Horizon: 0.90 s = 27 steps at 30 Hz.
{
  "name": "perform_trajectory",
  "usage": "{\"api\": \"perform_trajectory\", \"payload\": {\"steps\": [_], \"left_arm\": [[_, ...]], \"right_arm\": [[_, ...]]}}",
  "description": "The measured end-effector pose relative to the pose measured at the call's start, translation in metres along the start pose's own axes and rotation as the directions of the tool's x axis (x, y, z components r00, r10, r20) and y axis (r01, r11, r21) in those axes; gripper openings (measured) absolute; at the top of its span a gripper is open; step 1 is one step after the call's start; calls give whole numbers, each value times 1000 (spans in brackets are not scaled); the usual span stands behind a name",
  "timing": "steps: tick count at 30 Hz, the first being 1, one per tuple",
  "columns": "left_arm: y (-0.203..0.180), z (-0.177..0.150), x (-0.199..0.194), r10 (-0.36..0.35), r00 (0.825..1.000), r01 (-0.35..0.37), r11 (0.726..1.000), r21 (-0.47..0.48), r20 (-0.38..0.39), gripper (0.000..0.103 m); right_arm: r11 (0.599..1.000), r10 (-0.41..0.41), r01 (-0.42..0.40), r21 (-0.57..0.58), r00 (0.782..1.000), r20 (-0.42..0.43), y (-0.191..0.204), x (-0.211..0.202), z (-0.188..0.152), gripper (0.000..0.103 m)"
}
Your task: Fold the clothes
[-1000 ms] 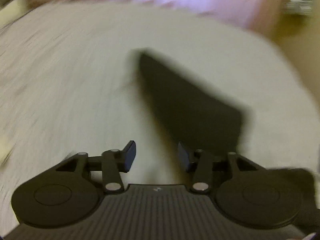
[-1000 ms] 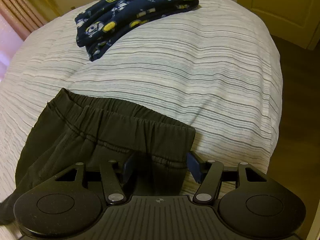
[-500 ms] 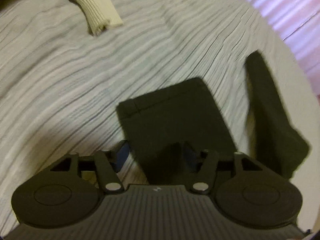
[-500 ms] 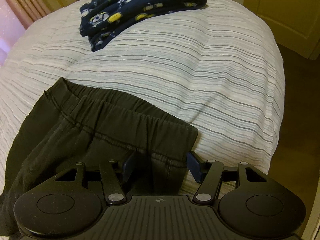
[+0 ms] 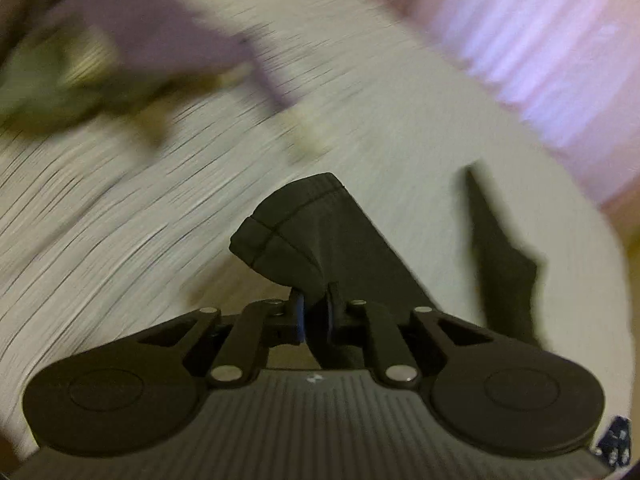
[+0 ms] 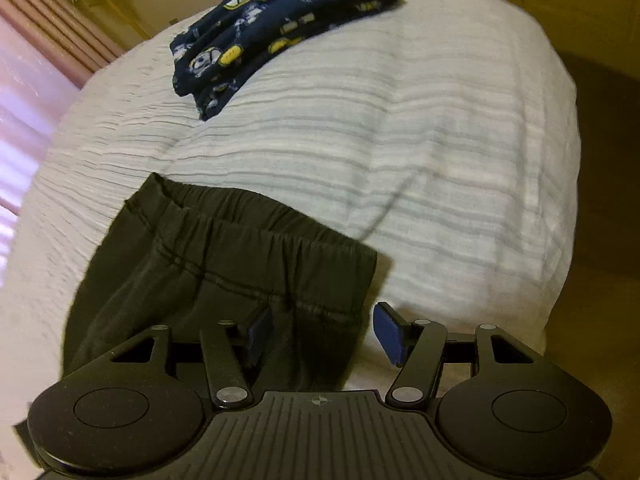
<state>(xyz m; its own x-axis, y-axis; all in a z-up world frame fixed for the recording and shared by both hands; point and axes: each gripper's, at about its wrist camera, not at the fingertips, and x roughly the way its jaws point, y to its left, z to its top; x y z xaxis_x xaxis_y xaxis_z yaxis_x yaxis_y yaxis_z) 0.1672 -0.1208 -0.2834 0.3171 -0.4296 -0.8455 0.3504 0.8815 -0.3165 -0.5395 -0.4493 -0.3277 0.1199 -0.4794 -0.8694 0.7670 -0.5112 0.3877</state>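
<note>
Two grippers work one pair of dark trousers (image 6: 224, 264) spread on a striped white bedspread (image 6: 420, 168).

Starting at the left: the left gripper (image 5: 316, 316) has its jaws drawn narrow, pinching a fold of the trouser leg (image 5: 320, 232). The hemmed cuff end rises toward 12 o'clock from the fingertips, lifted off the bedspread (image 5: 120, 240). A second dark strip of the same garment (image 5: 504, 264) lies at about 2 o'clock. A blurred purple and cream garment (image 5: 160, 40) sits far off at 11 o'clock; motion smear hides its detail.

Moving right: the right gripper (image 6: 320, 332) stands wide, gripping nothing, with the elastic waistband (image 6: 280, 248) lying between its blue pads (image 6: 390, 334) and running roughly from 10 to 3 o'clock. Folded navy patterned pyjamas (image 6: 276, 24) rest well apart at 12 o'clock.

The trousers' long axis appears to run from the waistband away to the left-held leg, so the fold probably depends on carrying that cuff toward the waistband. The right gripper is nearer the waist and would likely need to close there first.
</note>
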Motion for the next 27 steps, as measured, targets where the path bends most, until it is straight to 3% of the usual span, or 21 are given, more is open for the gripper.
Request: {"api": "perform_trajectory", "payload": {"steps": [3,7,8,9,12,15,19,21,24,26,27], "left_arm": [[38,-39,22,77,995,-82,994,-75,-61,10],[49,-73,40,135,991,-137,988,-67,-25,10],[48,-75,39,142,990,-142,988,-54,-10,9],[43,-71,31,132,991,-131,991,-38,11,9],[31,-59,1,86,993,-87,996,20,78,9],[23,-53,-39,46,987,-62,992,105,155,9],[36,-76,-35,125,984,-140,982,128,124,9],[48,-95,-21,196,978,-203,972,120,71,10],[64,-124,-2,297,955,-294,949,114,-7,15],[64,-130,-8,321,947,-319,940,122,4,23],[65,-130,-15,333,943,-331,936,117,2,24]], "right_arm": [[999,38,-37,29,999,-34,-10,10,-7,60],[994,112,-112,0,992,-55,-14,26,-6,57],[994,108,-108,-7,992,-66,-14,28,-4,45],[994,104,-106,-15,991,-81,-14,27,0,24],[987,119,-127,-93,989,-88,-7,7,9,16],[956,195,-211,-205,976,-92,11,-36,26,15],[918,208,-237,-318,970,-123,17,-61,42,15],[930,162,-203,-307,974,-156,3,-46,38,15],[944,46,-109,-310,978,-204,-16,-15,21,15],[941,4,-76,-329,976,-216,-20,-6,15,16],[931,1,-77,-358,978,-208,-18,-8,15,28]]}}
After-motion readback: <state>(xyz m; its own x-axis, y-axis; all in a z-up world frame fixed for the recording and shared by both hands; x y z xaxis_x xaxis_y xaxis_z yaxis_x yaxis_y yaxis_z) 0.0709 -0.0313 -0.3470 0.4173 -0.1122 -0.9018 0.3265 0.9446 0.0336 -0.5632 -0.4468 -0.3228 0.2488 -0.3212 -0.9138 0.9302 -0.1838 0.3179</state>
